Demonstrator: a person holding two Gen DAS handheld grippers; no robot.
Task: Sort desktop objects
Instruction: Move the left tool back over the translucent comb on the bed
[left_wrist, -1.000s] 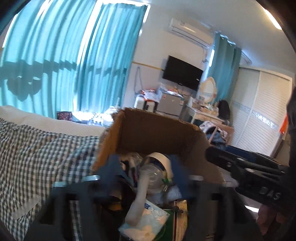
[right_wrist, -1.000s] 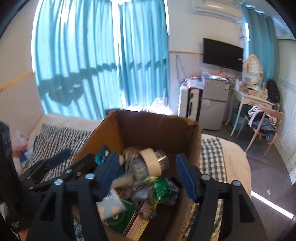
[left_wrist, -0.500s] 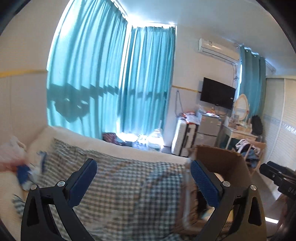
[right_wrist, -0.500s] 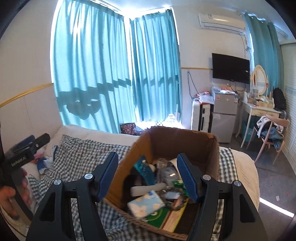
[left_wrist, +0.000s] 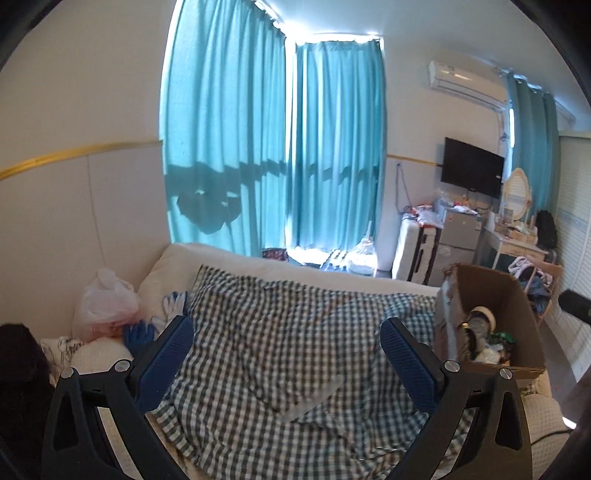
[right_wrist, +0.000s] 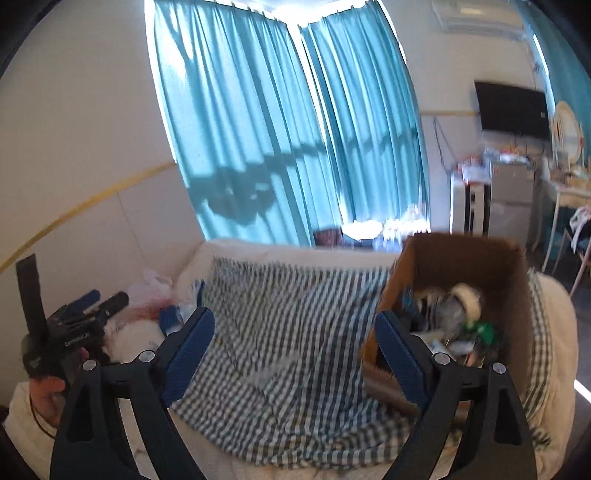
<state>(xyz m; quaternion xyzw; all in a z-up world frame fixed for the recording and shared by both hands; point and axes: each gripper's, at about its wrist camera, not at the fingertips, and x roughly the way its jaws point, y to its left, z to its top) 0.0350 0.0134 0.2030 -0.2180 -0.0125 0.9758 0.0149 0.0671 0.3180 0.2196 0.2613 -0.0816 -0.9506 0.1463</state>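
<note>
A brown cardboard box (left_wrist: 513, 295) stands on the checked cloth (left_wrist: 288, 332) at the right, filled with small items, among them a roll of tape (left_wrist: 484, 314). It also shows in the right wrist view (right_wrist: 461, 254), with the tape roll (right_wrist: 467, 295) inside. My left gripper (left_wrist: 286, 343) is open and empty above the cloth, left of the box. My right gripper (right_wrist: 295, 339) is open and empty, its right finger in front of the box's near left corner. The left gripper (right_wrist: 88, 304) shows at the far left of the right wrist view.
The cloth (right_wrist: 288, 317) covers a bed. A pink plastic bag (left_wrist: 103, 302) and blue and white gloves (left_wrist: 155, 321) lie at the bed's left end. Teal curtains (left_wrist: 273, 147), a wall TV (left_wrist: 472, 171), a small fridge (left_wrist: 458, 232) and a dressing table (left_wrist: 517, 240) stand behind.
Both grippers have drawn back and swung left from over the box. The box has shifted to the right of both views and the cloth now fills the middle.
</note>
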